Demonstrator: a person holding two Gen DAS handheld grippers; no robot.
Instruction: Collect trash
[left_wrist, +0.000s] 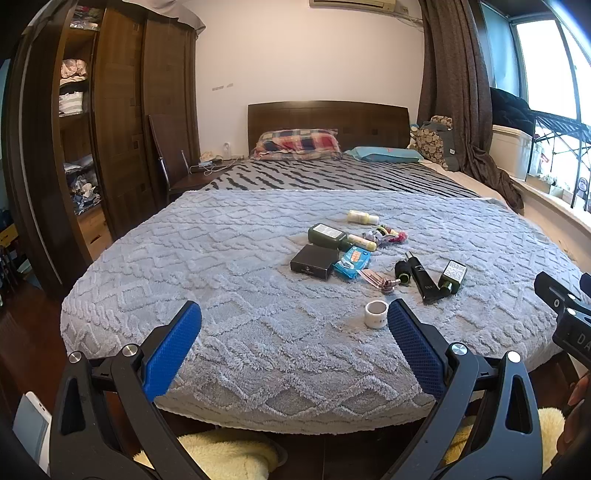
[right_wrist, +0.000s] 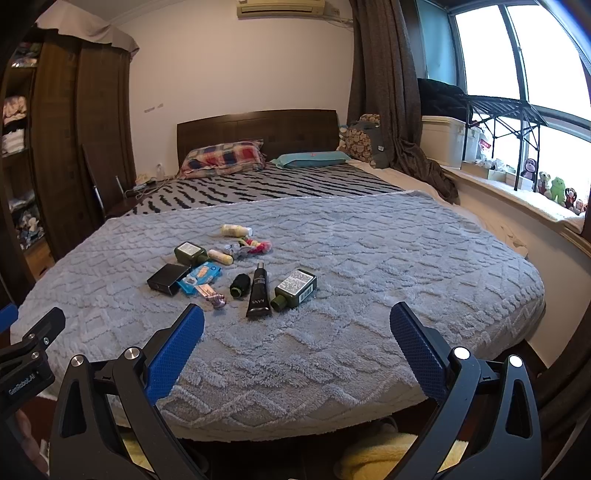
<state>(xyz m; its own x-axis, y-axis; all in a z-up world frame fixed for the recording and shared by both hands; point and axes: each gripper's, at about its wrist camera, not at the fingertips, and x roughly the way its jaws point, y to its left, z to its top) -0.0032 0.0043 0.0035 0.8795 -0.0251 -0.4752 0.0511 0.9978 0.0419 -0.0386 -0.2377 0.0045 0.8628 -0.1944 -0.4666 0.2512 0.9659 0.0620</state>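
Several small items lie on the grey blanket (left_wrist: 236, 295) of the bed: a white tape roll (left_wrist: 376, 313), a black tube (left_wrist: 421, 275) (right_wrist: 259, 293), a dark green bottle (left_wrist: 452, 276) (right_wrist: 295, 288), a black box (left_wrist: 314, 261) (right_wrist: 168, 277), a blue wipes pack (left_wrist: 351, 261) (right_wrist: 199, 275), a second green bottle (left_wrist: 327, 235) (right_wrist: 190, 253) and a pale yellow bottle (left_wrist: 362, 217) (right_wrist: 235, 230). My left gripper (left_wrist: 293, 319) is open and empty, near the bed's foot, its right finger beside the tape roll. My right gripper (right_wrist: 297, 321) is open and empty, short of the tube.
A dark wardrobe (left_wrist: 122, 122) with open shelves stands left of the bed. A chair (left_wrist: 166, 162) sits by the headboard. Pillows (left_wrist: 297, 142) lie at the bed's head. A curtain (right_wrist: 388, 85) and a window sill with plush toys (right_wrist: 554, 188) are at the right. Yellow fluffy slippers (left_wrist: 221, 454) are below.
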